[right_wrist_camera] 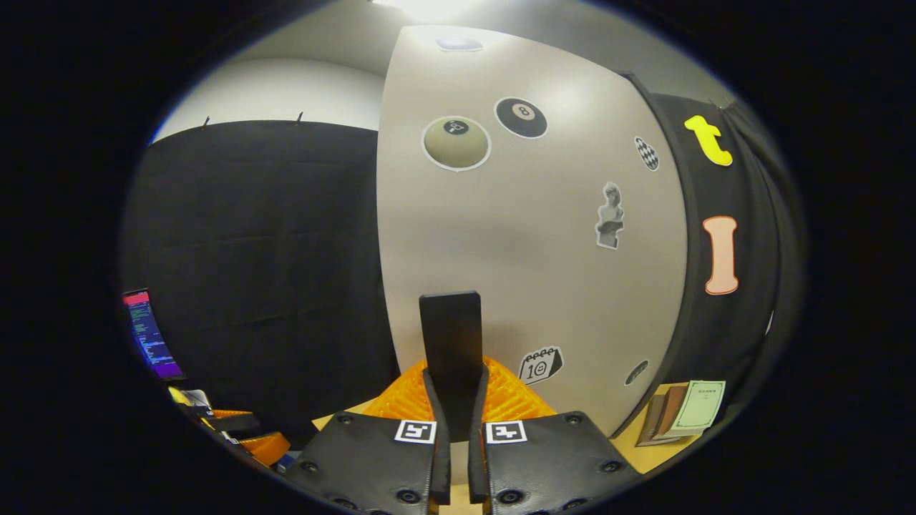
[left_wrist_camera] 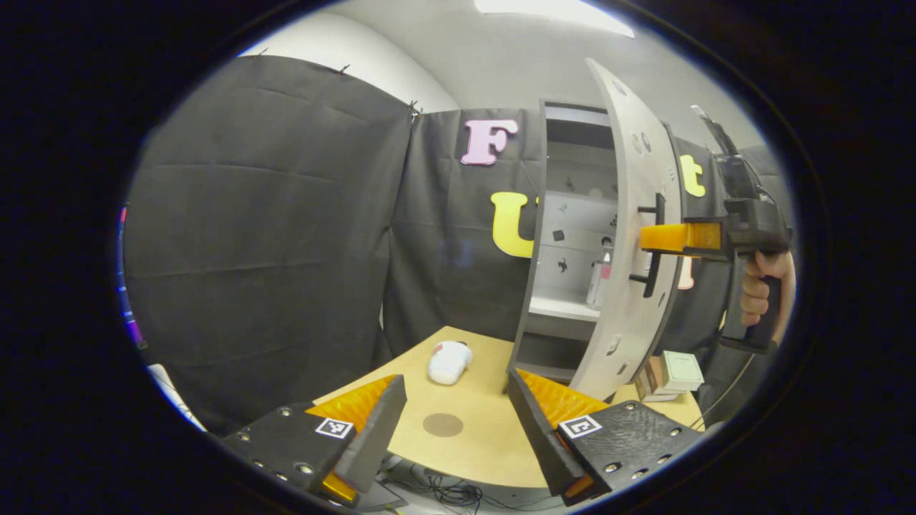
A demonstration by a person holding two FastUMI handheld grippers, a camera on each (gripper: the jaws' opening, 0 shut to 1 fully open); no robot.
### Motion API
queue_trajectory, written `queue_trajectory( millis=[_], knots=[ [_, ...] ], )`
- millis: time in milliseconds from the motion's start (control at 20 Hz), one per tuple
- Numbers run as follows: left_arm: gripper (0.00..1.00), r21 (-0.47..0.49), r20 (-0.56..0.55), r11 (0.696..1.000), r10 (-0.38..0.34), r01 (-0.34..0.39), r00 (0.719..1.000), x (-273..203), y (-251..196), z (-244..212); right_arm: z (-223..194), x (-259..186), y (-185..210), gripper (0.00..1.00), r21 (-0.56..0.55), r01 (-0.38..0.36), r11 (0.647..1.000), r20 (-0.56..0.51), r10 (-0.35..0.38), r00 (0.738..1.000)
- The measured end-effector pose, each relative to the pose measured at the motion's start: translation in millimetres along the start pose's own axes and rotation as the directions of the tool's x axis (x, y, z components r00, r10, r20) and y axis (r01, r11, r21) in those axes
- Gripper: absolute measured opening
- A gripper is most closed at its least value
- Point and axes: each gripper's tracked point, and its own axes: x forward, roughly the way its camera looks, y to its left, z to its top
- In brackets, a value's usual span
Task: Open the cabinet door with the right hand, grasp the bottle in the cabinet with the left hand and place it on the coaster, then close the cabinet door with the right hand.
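A: Right hand-held gripper (right_wrist_camera: 458,400) clamped narrow on the black bar handle (right_wrist_camera: 451,336) of the cabinet door (right_wrist_camera: 529,236), fingers pressing either side. Seen from the left gripper view too (left_wrist_camera: 647,238), a hand (left_wrist_camera: 762,290) wrapped round its grip.

B: Door swung well out, not fully. Risk there?

A: Slim, smooth handle; could slip out of the pads if pulled at an angle. Could also swing back across the opening while the reach goes in.

B: And the bottle?

A: Bottle (left_wrist_camera: 600,280) upright on the cabinet shelf (left_wrist_camera: 565,307), just inside, partly masked by the door edge. Tall, narrow, pale body; probably tippy if clipped by a finger or the door.

B: Left side?

A: Left hand-held gripper (left_wrist_camera: 458,429) spread wide, holding nothing, low over the counter (left_wrist_camera: 486,443). Ridged pads inside flat fingers.

B: Target?

A: Coaster (left_wrist_camera: 442,425): thin dark round disc on matte pale wood, between the fingers. White lumpy object (left_wrist_camera: 449,362) beyond it, near the carry path; easy to knock. Stacked books (left_wrist_camera: 669,375) by the door foot.
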Motion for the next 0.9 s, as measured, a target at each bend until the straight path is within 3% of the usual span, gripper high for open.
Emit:
queue_trajectory(
  millis=[150, 450, 850, 900],
  knots=[
    [0.87, 0.022, -0.006, 1.000, -0.006, 0.006, 1.000, -8, -12, -2, -1, -11, -6, 0.11, 0.008, -0.006, 1.000, 0.005, 0.006, 1.000],
    [0.88, -0.023, 0.009, 0.999, -0.032, 0.032, 0.999, -15, -40, 2, -3, -27, -20, 0.11, 0.026, -0.003, 1.000, 0.007, 0.003, 1.000],
    [0.87, -0.015, 0.001, 0.995, -0.095, 0.095, 0.996, -7, -84, 0, -6, -55, -43, 0.07, 0.014, 0.065, 0.998, 0.024, -0.066, 0.998],
    [0.88, -0.012, 0.001, 0.995, -0.100, 0.100, 0.995, -7, -90, 0, -6, -60, -46, 0.11, 0.013, 0.074, 0.997, 0.021, -0.074, 0.997]
  ],
)
